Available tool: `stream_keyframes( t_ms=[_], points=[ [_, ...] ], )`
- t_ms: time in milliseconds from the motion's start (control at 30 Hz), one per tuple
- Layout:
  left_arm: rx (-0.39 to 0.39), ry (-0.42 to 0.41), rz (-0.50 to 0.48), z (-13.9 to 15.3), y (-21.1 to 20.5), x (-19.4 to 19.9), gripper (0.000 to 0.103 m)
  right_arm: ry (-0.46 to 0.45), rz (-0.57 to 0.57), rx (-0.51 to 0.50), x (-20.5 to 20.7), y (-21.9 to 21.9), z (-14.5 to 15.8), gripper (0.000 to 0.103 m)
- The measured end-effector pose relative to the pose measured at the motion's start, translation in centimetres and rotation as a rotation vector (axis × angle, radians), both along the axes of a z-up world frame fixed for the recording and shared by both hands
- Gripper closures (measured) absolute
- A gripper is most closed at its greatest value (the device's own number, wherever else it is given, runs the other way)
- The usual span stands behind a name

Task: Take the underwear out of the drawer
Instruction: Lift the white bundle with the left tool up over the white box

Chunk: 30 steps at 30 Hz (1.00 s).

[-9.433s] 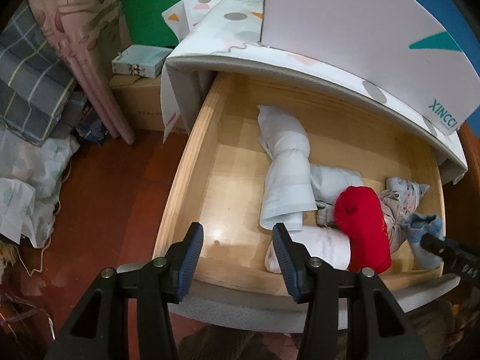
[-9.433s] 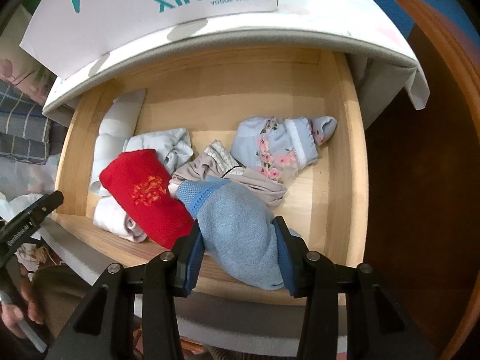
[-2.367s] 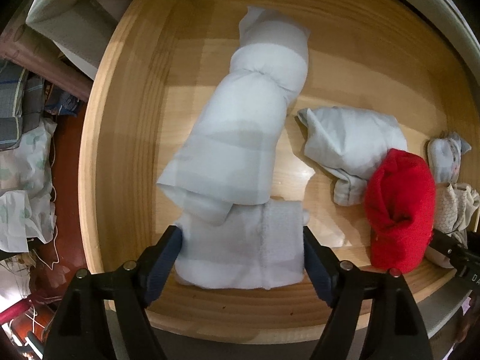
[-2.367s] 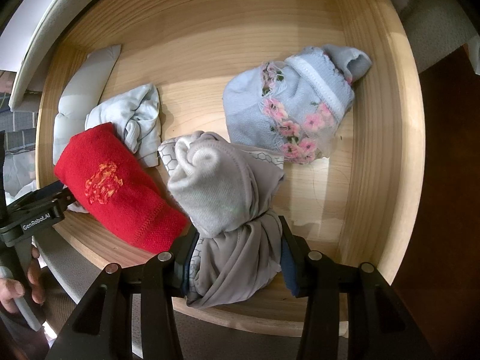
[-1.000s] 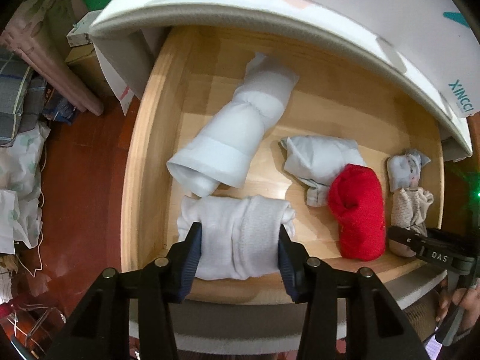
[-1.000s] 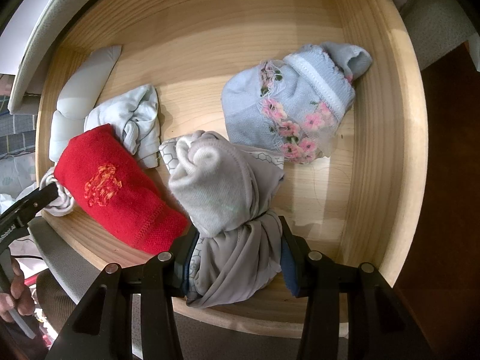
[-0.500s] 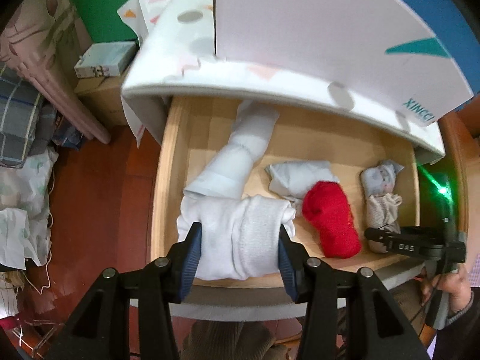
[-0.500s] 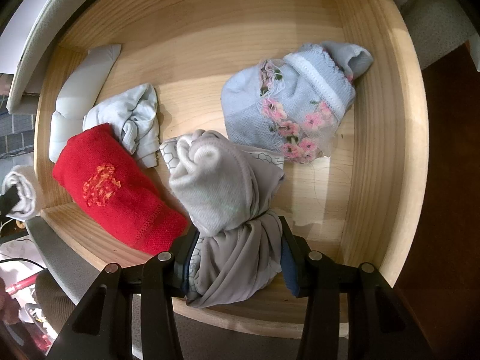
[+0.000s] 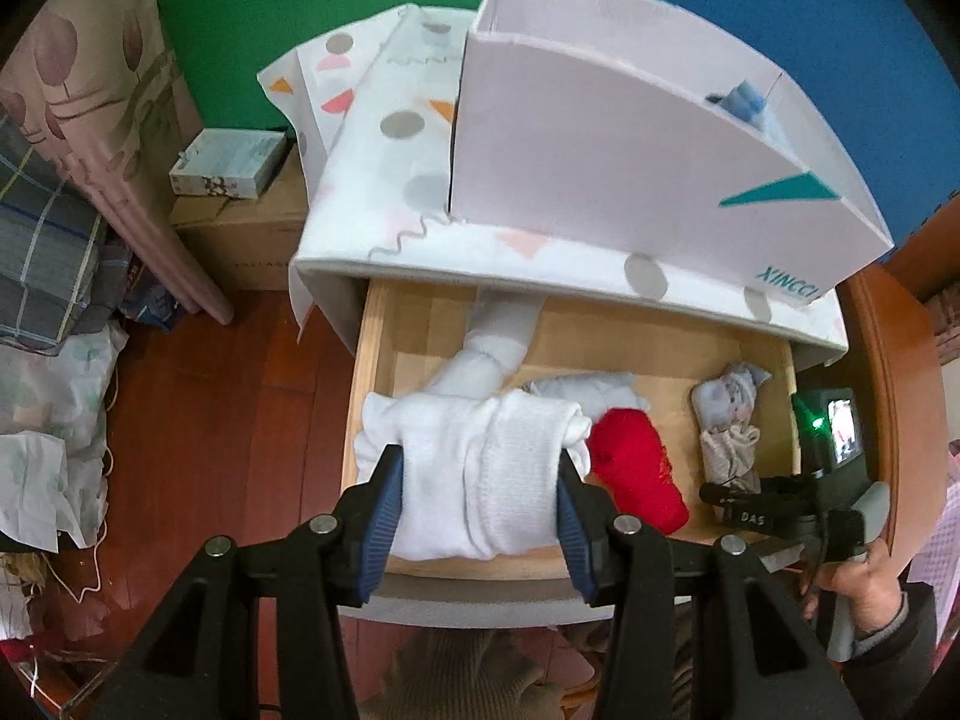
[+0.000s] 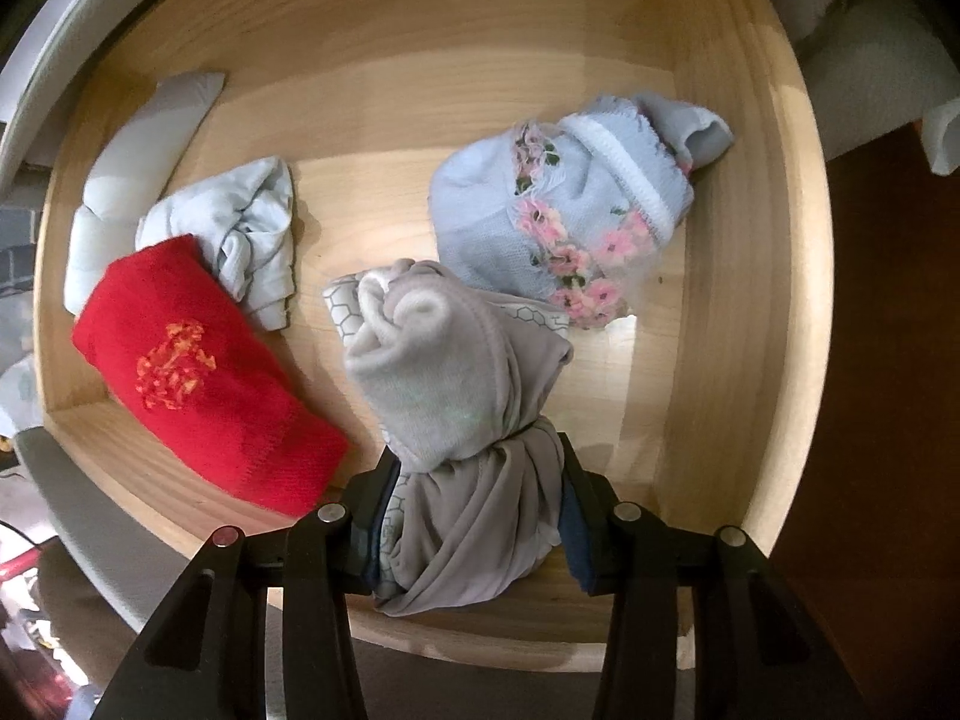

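Green and blue walls fill the top of the left wrist view, above a reddish wooden floor [image 9: 228,420] on the left. One white shoebox [image 9: 630,180] sits on a cloth-covered cabinet top [image 9: 384,180], and one wooden drawer [image 9: 366,372] stands pulled open below it at mid-frame.

Six rolled pieces of underwear can be counted across both views. Four lie loose in the drawer: a long white roll [image 9: 492,354] at the back left, a pale crumpled bundle [image 10: 240,228] beside it, a red roll [image 10: 198,372] with an orange embroidered mark near the front wall, and a light blue roll [image 10: 570,222] with pink flowers and a white band at upper right of the right wrist view.

The left gripper [image 9: 480,516] is closed partway around a thick white roll [image 9: 480,468], soft and ribbed at one end, held at lower centre of its frame above the drawer's front left corner. The right gripper [image 10: 474,516] pinches a grey-beige roll [image 10: 444,378] by its twisted tail, at lower centre of its frame; whether the roll's rounded end touches the drawer floor cannot be told.
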<state>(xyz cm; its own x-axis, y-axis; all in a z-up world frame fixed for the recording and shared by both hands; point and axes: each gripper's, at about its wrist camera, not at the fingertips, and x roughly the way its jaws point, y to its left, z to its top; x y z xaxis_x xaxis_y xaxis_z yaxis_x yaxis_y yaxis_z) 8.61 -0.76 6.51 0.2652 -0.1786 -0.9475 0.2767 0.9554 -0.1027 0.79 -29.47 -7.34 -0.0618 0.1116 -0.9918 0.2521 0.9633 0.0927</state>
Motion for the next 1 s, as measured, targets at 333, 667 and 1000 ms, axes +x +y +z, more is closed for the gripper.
stream_keyframes(
  t_ms=[333, 667, 1000],
  points=[
    [-0.045, -0.104, -0.001, 6.3, 0.7, 1.4, 0.056, 0.018, 0.011, -0.051, -0.2, 1.0, -0.1, 0.061],
    [-0.061, -0.269, -0.029, 14.3, -2.2, 5.3, 0.056, 0.02, 0.01, -0.05, -0.1, 1.5, -0.3, 0.061],
    [-0.052, -0.292, -0.114, 13.6, -9.1, 11.6, 0.055, 0.014, 0.018, -0.022, 0.3, 0.7, -0.1, 0.061]
  ],
)
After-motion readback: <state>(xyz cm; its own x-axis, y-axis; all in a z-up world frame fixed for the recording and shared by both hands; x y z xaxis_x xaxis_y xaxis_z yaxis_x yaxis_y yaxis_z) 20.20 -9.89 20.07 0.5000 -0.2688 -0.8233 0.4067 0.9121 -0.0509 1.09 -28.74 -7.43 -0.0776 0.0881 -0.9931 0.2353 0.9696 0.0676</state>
